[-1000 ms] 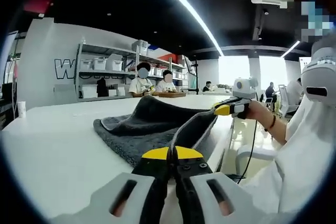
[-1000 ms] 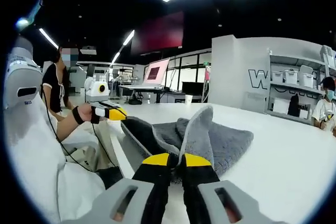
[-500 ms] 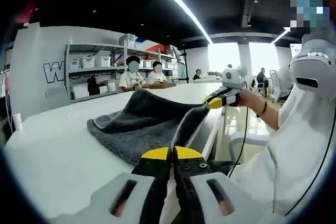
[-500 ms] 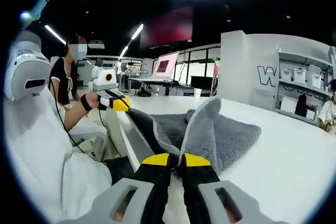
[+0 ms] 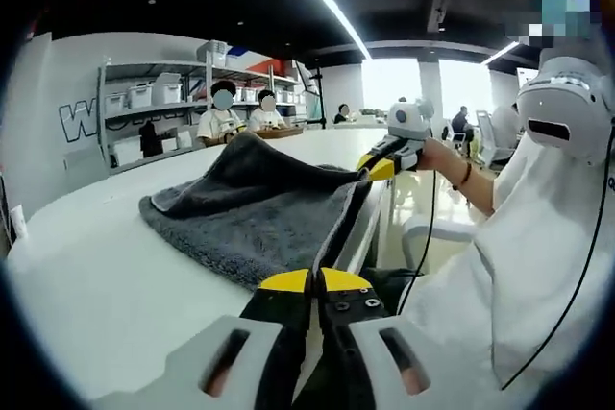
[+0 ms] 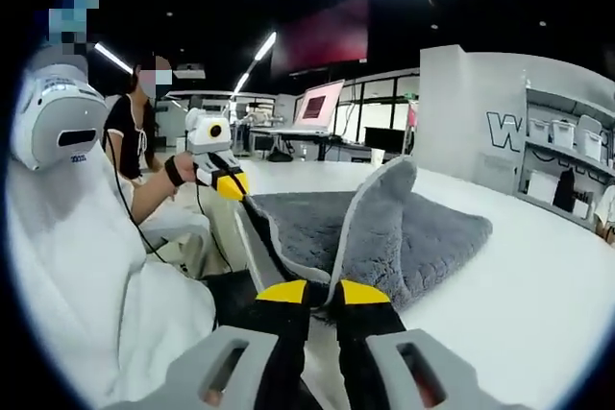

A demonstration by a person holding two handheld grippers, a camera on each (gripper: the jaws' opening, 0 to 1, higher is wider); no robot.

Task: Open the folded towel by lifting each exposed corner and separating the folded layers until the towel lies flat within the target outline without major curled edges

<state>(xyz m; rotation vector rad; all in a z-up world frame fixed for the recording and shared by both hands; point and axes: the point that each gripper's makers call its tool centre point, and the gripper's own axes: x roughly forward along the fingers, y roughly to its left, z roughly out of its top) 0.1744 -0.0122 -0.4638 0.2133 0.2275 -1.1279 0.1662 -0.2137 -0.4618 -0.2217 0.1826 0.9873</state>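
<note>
Left gripper view, jaws: the left gripper [image 5: 309,280] has its yellow-tipped jaws closed together, pinching a corner of the towel [image 5: 259,218] at the table's near edge.
Right gripper view, jaws: the right gripper [image 6: 322,292] has its jaws clamped on another corner of the towel [image 6: 384,237], and the cloth rises from them in a raised fold.
Other gripper in each view: the right gripper [image 5: 377,165] shows at the far end of the towel's near edge; the left gripper [image 6: 231,184] shows likewise, held by a hand [image 6: 187,168].
Towel, look: dark grey, fluffy, with a lighter stitched border; the upper layer is lifted and stretched between the two grippers, while the layer beneath lies on the table.
Towel, place: on the white table [image 5: 106,276], along the edge nearest the person.
Shelves: a rack [image 5: 144,117] by the far wall carries pale bins [image 5: 139,96]; their contents cannot be made out.
Background: two people [image 5: 226,117] sit beyond the table.
</note>
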